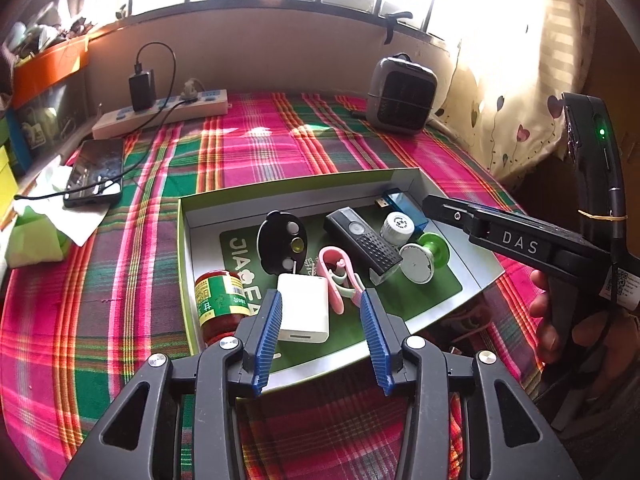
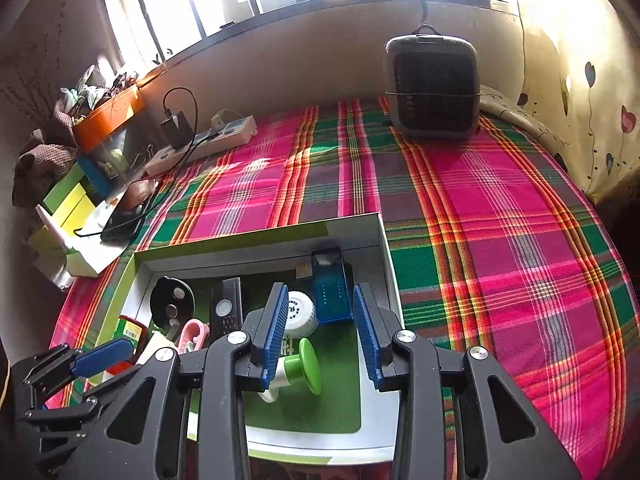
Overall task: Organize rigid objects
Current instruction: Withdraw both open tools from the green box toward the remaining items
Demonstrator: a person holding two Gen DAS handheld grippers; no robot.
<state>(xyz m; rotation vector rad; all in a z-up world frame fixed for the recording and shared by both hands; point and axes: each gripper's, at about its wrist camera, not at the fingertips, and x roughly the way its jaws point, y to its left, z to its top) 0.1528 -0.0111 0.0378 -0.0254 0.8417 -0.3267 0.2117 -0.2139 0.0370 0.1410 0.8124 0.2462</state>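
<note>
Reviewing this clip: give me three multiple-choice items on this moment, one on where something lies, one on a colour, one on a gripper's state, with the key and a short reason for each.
1. Where does the white charger block lie?
A. in the shallow box
B. on the plaid cloth beside the box
C. on the power strip

2. What colour are the pads of both grippers?
A. red
B. blue
C. yellow

3. How does the left gripper stand?
A. shut on the charger block
B. shut on the red-lidded jar
C. open, holding nothing

Key: 1 A, the block rests on the box's green floor near the red-lidded jar. 2 B, the ribbed pads are blue in both wrist views. 3 C, its pads stand apart over the box, pressing on nothing.
</note>
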